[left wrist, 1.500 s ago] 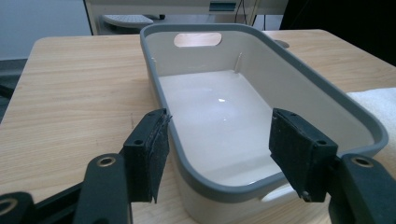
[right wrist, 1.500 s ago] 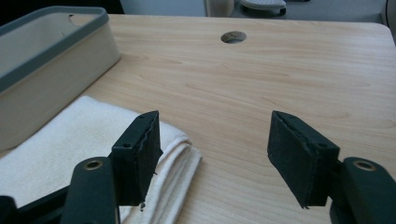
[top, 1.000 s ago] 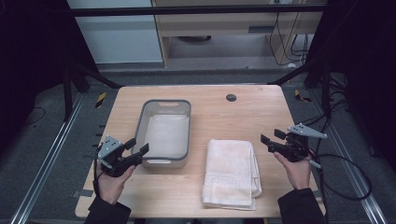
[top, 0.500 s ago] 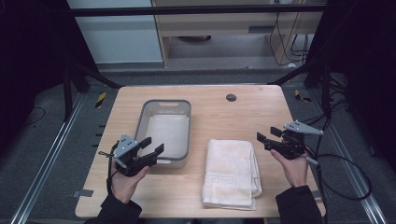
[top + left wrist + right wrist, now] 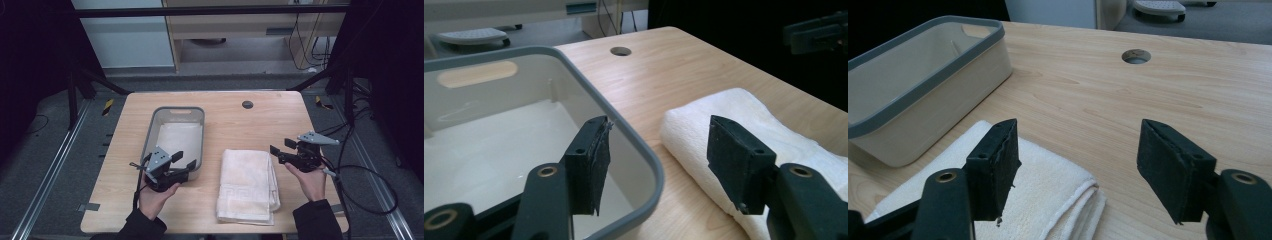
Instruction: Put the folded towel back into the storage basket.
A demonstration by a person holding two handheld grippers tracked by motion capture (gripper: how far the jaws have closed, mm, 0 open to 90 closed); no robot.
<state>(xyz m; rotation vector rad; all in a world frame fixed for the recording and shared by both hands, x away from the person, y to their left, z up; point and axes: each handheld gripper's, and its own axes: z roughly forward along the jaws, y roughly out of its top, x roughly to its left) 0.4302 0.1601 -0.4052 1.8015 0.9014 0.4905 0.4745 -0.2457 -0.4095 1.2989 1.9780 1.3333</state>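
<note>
The folded white towel (image 5: pixel 248 186) lies on the counter (image 5: pixel 260 120) beside the grey-rimmed bin (image 5: pixel 174 137); both grippers, left (image 5: pixel 181 162) and right (image 5: pixel 280 150), hold fingers released, empty; approach opposite towel edges low, pinch all layers together.

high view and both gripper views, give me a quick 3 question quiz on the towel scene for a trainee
1. True or false: the folded towel lies inside the bin.
2. Which gripper is nearer the bin: A, the left gripper, or B, the right gripper?
3. What is between the right gripper's jaws?

Key
1. False: it lies on the table, beside the bin.
2. A.
3. Nothing: they stand open, above the towel's corner.
</note>
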